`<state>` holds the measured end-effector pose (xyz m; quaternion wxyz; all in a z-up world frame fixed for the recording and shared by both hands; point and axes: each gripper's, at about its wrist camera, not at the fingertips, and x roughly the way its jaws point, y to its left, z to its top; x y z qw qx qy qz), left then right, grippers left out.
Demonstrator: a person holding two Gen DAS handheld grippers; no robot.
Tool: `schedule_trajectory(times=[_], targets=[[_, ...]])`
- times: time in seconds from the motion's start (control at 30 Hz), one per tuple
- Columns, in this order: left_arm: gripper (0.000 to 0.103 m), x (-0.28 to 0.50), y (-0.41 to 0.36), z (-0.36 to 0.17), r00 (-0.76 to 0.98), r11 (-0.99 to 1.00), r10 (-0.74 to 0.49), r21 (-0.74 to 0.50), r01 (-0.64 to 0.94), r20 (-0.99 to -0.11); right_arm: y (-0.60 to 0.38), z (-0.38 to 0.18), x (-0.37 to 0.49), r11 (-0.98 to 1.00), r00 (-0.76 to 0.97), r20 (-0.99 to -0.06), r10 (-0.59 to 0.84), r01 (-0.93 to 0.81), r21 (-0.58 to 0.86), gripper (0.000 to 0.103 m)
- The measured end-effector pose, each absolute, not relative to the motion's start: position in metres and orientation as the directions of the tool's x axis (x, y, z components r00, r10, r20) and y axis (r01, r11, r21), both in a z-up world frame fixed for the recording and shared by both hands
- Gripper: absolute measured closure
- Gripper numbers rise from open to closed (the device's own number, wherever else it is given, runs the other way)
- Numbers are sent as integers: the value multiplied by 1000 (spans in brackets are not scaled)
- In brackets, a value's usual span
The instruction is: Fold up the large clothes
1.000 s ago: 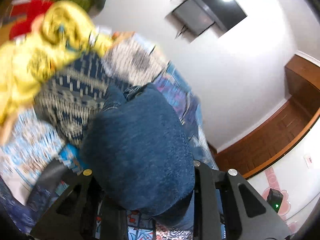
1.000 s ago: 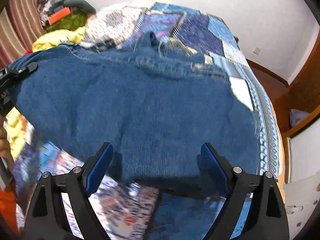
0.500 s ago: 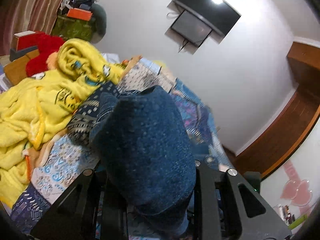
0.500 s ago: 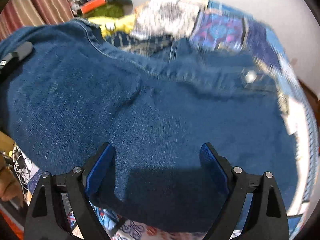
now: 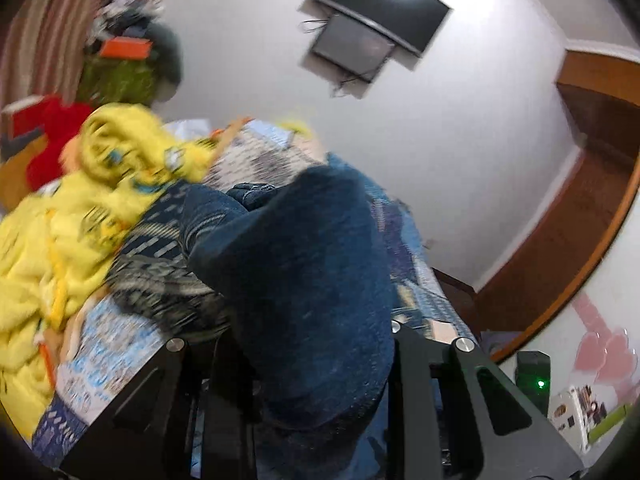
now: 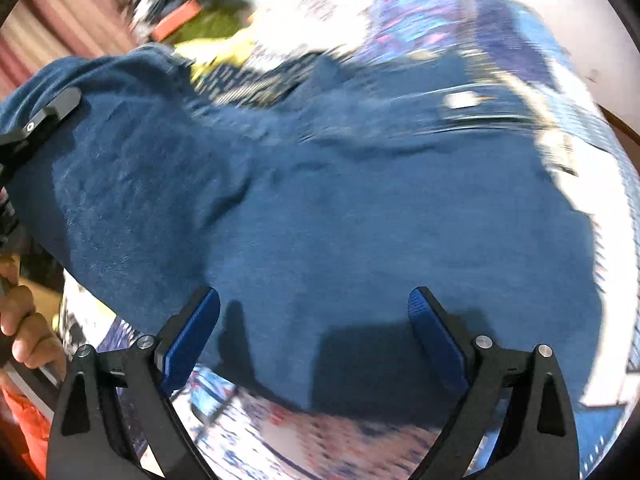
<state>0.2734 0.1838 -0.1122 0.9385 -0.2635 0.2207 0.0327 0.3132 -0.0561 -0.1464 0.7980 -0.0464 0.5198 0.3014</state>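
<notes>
Jeans (image 6: 360, 220) spread over the bed (image 6: 320, 432), thick, heavy denim. Left claw (image 5: 316, 360) pinches 1 bunched edge; right claw (image 6: 314, 332) gapes wide above them. Waistband, probably, is the best hold.

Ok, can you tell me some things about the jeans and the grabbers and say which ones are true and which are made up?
1. The left gripper is clamped on the blue jeans. True.
2. The right gripper is squeezing the jeans too. False: its jaws stand wide apart, with the jeans lying spread beyond them.
3. A yellow fleece blanket is heaped on the bed beside the jeans. True.
4. The jeans lie on a bare wooden floor. False: they rest on a patterned patchwork bedspread.
5. A dark television hangs on the white wall. True.
</notes>
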Motion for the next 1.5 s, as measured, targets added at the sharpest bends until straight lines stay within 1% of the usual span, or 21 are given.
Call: schedule_trajectory(times=[0.1, 0.2, 0.3, 0.37, 0.47, 0.63, 0.67, 0.8, 0.87, 0.97, 1.03, 1.13, 1.17, 1.27, 1.3, 1.33, 1.37, 1.4, 1.43, 1.5], targets=[[79, 294, 159, -89, 911, 879, -86, -462, -121, -402, -104, -129, 315, 862, 374, -831, 411, -457, 221, 9], [79, 314, 132, -69, 919, 889, -134, -455, -54, -372, -149, -116, 312, 894, 434, -807, 400, -378, 240, 9], [79, 335, 96, -57, 913, 895, -194, -446, 14, -360, -193, -107, 307, 930, 500, -791, 352, -286, 232, 9], [79, 344, 71, -55, 902, 904, -224, -424, 52, -368, -210, -103, 303, 944, 528, -786, 321, -245, 221, 9], [79, 360, 21, -61, 871, 925, -277, -359, 127, -406, -233, -98, 305, 959, 557, -781, 282, -193, 209, 9], [79, 369, -47, -101, 768, 933, -355, -260, 250, -533, -260, -98, 296, 962, 562, -781, 272, -163, 218, 9], [79, 370, -62, -114, 734, 932, -361, -232, 277, -575, -263, -100, 296, 965, 563, -784, 262, -159, 208, 9], [79, 366, -95, -156, 630, 926, -340, -132, 354, -698, -274, -101, 284, 969, 560, -791, 245, -146, 197, 9], [78, 362, -102, -170, 602, 920, -318, -86, 381, -732, -277, -102, 282, 968, 558, -791, 251, -143, 207, 9], [75, 358, -108, -182, 567, 909, -301, -52, 413, -767, -282, -99, 275, 966, 557, -789, 258, -137, 219, 9], [70, 354, -107, -185, 546, 909, -303, -64, 412, -781, -284, -98, 273, 966, 560, -787, 258, -133, 222, 9], [65, 351, -99, -185, 511, 911, -299, -83, 403, -806, -285, -94, 271, 966, 564, -784, 259, -133, 223, 9], [64, 352, -99, -183, 509, 912, -293, -76, 403, -809, -284, -93, 270, 966, 567, -782, 259, -134, 223, 9], [63, 337, -98, -172, 548, 911, -253, -5, 413, -797, -280, -87, 268, 965, 576, -774, 262, -147, 217, 9], [59, 330, -96, -167, 562, 912, -238, 17, 410, -792, -278, -84, 267, 965, 582, -770, 261, -155, 210, 9], [51, 323, -95, -163, 566, 912, -240, 16, 409, -788, -276, -83, 266, 965, 588, -766, 261, -162, 205, 9], [47, 316, -89, -156, 573, 911, -259, 0, 411, -778, -273, -81, 265, 965, 592, -762, 262, -169, 201, 9], [41, 311, -86, -150, 576, 909, -277, -16, 416, -769, -271, -80, 265, 965, 595, -759, 264, -175, 198, 9], [37, 305, -83, -144, 581, 908, -294, -31, 418, -759, -269, -79, 264, 964, 596, -758, 265, -178, 197, 9], [33, 294, -71, -128, 604, 910, -312, -48, 412, -733, -264, -78, 265, 961, 595, -755, 276, -185, 205, 9]])
